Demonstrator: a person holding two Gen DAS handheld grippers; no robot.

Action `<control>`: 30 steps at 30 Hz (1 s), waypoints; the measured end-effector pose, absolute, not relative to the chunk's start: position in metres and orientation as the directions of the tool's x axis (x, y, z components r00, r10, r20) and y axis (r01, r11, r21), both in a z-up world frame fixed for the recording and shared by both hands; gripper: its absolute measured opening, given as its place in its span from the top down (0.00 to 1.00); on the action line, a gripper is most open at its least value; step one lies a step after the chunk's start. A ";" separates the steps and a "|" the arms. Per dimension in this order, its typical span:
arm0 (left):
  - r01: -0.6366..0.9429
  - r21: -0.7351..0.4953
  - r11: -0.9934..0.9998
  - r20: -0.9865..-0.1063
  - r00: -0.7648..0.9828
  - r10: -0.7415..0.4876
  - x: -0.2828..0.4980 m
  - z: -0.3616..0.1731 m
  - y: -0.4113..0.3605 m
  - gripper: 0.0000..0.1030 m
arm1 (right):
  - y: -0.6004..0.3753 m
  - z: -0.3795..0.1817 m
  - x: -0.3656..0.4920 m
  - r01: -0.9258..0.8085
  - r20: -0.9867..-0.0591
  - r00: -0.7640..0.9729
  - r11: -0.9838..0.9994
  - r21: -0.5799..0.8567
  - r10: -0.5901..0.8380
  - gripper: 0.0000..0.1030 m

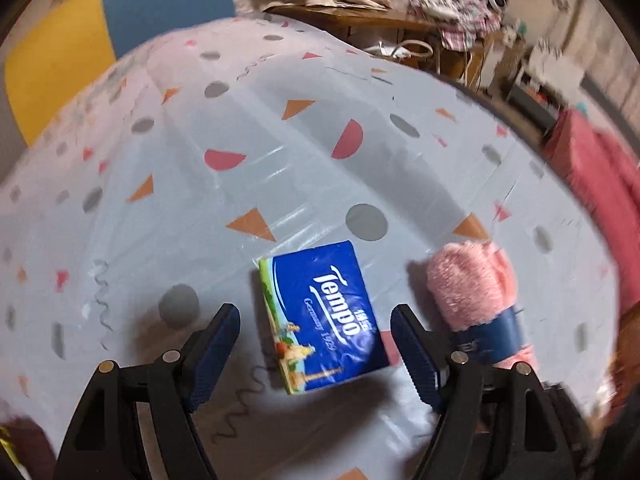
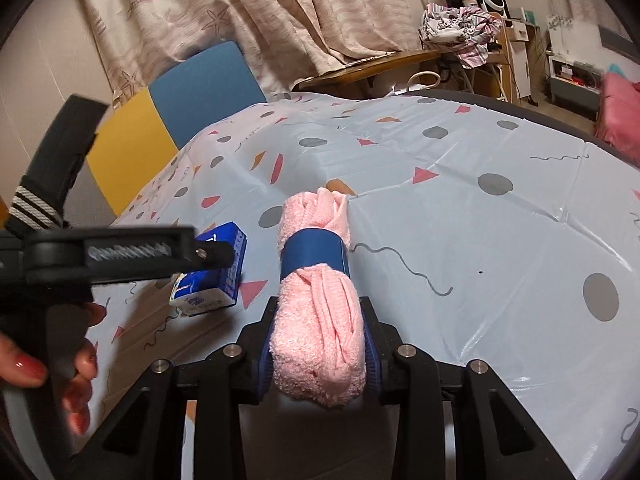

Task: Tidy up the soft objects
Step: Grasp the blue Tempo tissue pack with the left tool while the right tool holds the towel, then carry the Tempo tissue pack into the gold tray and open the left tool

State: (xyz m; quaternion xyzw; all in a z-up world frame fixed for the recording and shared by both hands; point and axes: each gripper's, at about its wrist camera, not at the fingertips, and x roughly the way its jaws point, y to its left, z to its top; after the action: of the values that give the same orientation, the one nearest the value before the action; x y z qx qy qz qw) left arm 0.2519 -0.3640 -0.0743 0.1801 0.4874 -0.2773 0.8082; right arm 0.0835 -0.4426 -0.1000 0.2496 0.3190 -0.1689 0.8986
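In the left wrist view the left claw [image 1: 316, 344] stands wide, its blue-padded fingers [image 1: 218, 344] at the lower middle of the frame on either side of a blue Tempo tissue pack [image 1: 326, 316]; neither pad touches the pack, which lies flat on the tabletop [image 1: 280, 168] under a pale cloth printed with grey dots, pink half-circles and orange triangles; just right of the pack, at the lower right of the frame, lies a rolled pink towel [image 1: 470, 284] with a dark blue band [image 1: 494, 336] round it; whether the right-hand finger touches the towel cannot be told.

In the right wrist view the right claw [image 2: 318, 354] is closed narrowly on the near end of the rolled pink towel [image 2: 320, 320] at the lower middle of the frame; the towel runs away from the camera toward the centre, the dark blue band [image 2: 314, 254] wrapped round its middle, its far end resting on the tabletop [image 2: 480, 240]; at the left of the frame the left claw [image 2: 216, 258] reaches in sideways over the tissue pack [image 2: 212, 280], partly hiding it; a hand [image 2: 60, 360] with red nails grips its handle at the lower left; a yellow and blue chair [image 2: 176, 108] stands beyond the tabletop at the upper left, with patterned curtains [image 2: 240, 12] behind it.
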 end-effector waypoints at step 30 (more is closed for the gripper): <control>0.394 -0.228 0.890 -0.799 0.447 -0.403 0.137 -0.059 -0.205 0.49 | -0.405 -0.093 0.100 0.247 -0.645 0.764 0.934 0.259 -0.023 0.64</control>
State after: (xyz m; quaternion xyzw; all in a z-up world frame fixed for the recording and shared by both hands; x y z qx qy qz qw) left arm 0.1371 -0.2048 -0.0594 -0.0044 0.4710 -0.2343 0.8504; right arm 0.1003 -0.4046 -0.0926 0.1669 0.3355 -0.0731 0.9242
